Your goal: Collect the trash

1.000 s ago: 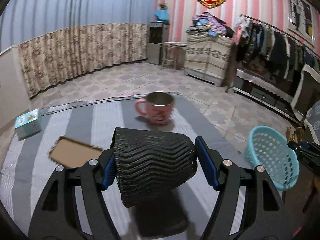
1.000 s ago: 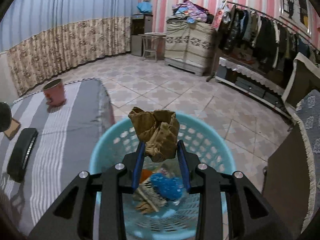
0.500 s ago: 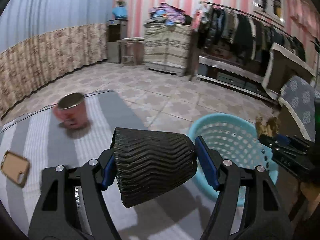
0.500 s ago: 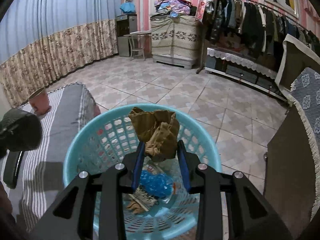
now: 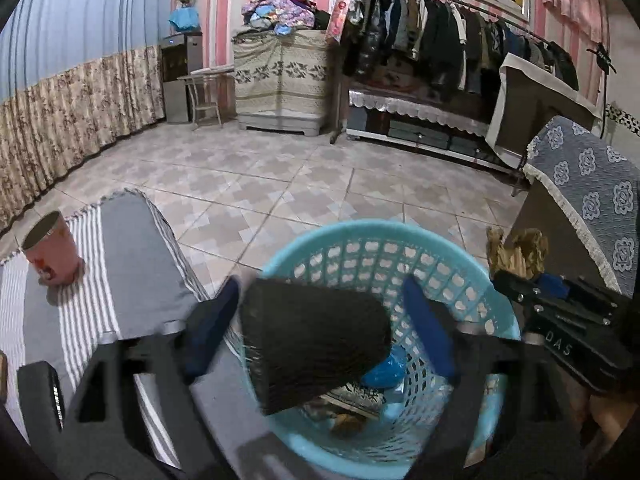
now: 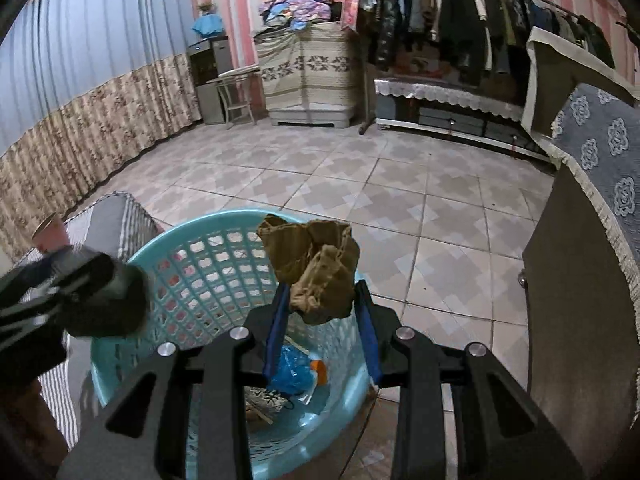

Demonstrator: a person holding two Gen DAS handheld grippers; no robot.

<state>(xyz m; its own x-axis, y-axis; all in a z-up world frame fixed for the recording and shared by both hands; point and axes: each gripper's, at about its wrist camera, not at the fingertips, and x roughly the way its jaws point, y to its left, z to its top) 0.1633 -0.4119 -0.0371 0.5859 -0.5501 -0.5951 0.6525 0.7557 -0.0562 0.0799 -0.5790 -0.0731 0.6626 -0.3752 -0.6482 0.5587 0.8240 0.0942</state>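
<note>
My left gripper (image 5: 320, 336) holds a black ribbed paper cup (image 5: 312, 344) over the light-blue plastic basket (image 5: 360, 236). The view is blurred, and a gap shows between the cup and the right finger, so I cannot tell whether the jaws still grip it. The cup also shows in the right wrist view (image 6: 104, 296) at the basket's left rim (image 6: 160, 236). My right gripper (image 6: 322, 312) is shut on a crumpled brown paper wad (image 6: 316, 268) above the basket's right side; it shows in the left wrist view (image 5: 516, 252) too. Blue wrapper and other trash (image 6: 292, 376) lie in the basket.
A pink mug (image 5: 52, 248) stands on the grey striped cloth (image 5: 128, 264) at left. A black remote (image 5: 40, 396) lies near the front left edge. A dark cabinet with a blue patterned cover (image 6: 580, 280) stands right of the basket. Tiled floor (image 6: 360, 184) lies beyond.
My left gripper swung right from the striped cloth to above the basket with the cup. A gap has appeared beside the cup. The right gripper shifted slightly right, still holding the wad.
</note>
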